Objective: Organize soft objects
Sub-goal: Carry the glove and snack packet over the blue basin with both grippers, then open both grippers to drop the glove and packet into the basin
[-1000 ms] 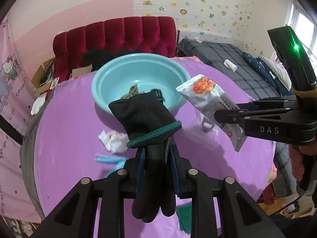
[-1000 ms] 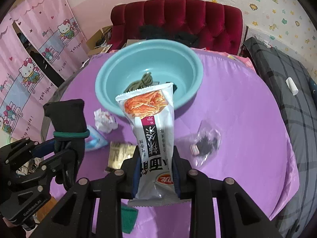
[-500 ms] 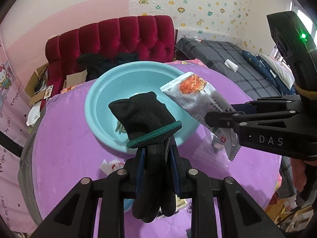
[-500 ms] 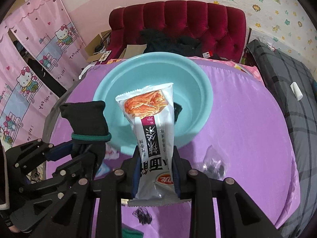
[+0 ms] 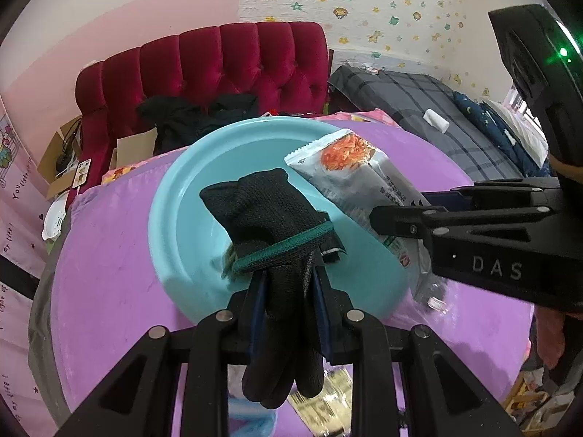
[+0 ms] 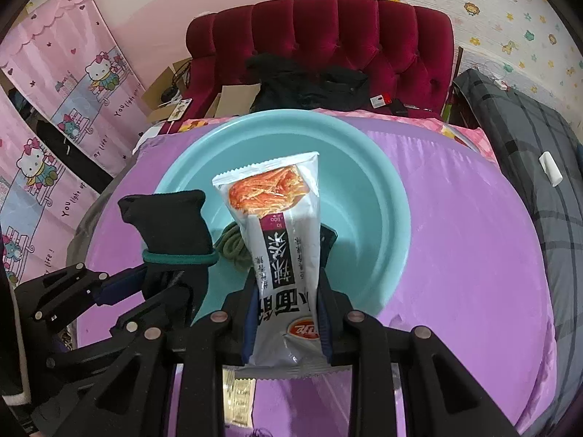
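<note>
A black knit glove [image 5: 269, 218] with a green cuff band stands up between the pads of my left gripper [image 5: 288, 284], which is shut on it; it also shows at the left as the glove [image 6: 171, 225]. My right gripper [image 6: 286, 309] is shut on a silver snack packet [image 6: 280, 240] with an orange picture, seen too as the packet [image 5: 360, 182] held by the right gripper [image 5: 400, 218]. Both hang over the near part of a turquoise basin [image 5: 189, 225] [image 6: 371, 196] on the purple table. An olive cord bundle [image 6: 233, 247] and a dark item lie in the basin, mostly hidden.
The round purple table [image 6: 455, 255] holds a gold packet [image 6: 237, 397] near the front edge. A red tufted sofa [image 6: 328, 36] with dark clothes stands behind the table, a grey plaid bed [image 6: 528, 138] at the right, pink curtains [image 6: 54, 127] at the left.
Both grippers have moved forward with the glove and the packet, from short of the basin to over its near part. The basin now looks larger and closer. Neither grip has changed.
</note>
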A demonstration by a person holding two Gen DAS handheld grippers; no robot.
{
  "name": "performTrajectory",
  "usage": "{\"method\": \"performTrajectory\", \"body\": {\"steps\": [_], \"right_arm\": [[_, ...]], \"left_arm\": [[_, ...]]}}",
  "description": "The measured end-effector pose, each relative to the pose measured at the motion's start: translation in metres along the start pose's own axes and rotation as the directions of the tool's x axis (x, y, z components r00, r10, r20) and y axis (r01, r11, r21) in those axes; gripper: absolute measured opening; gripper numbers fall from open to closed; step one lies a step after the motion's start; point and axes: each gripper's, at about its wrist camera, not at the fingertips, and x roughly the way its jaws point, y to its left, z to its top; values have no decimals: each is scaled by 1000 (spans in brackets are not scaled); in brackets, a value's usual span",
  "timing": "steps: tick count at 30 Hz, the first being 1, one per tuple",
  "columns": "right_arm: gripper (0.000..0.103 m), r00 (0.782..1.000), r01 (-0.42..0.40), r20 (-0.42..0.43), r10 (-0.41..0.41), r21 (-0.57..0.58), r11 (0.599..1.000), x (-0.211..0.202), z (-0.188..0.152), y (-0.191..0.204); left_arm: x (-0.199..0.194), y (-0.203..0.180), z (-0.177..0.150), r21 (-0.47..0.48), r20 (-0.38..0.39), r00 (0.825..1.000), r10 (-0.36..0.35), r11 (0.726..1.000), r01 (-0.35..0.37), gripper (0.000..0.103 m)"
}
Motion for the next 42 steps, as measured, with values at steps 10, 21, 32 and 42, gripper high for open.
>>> {"method": "performTrajectory", "body": {"steps": [10, 21, 32, 42], "right_arm": [[29, 999, 19, -30, -18, 39, 999, 41, 21, -6], [30, 998, 29, -53, -24, 85, 996, 74, 30, -19], [51, 999, 29, -16, -28, 65, 997, 67, 32, -16], [103, 998, 65, 13, -66, 53, 996, 45, 22, -18]], "left_arm": [[38, 9, 21, -15, -18, 1000, -7, 1000, 7, 27], [76, 15, 31, -7, -57, 998, 15, 1000, -15, 27], [73, 6, 29, 13, -48, 998, 43, 999, -43, 54], [56, 4, 21, -5, -23, 992, 120, 993, -120, 103]]}}
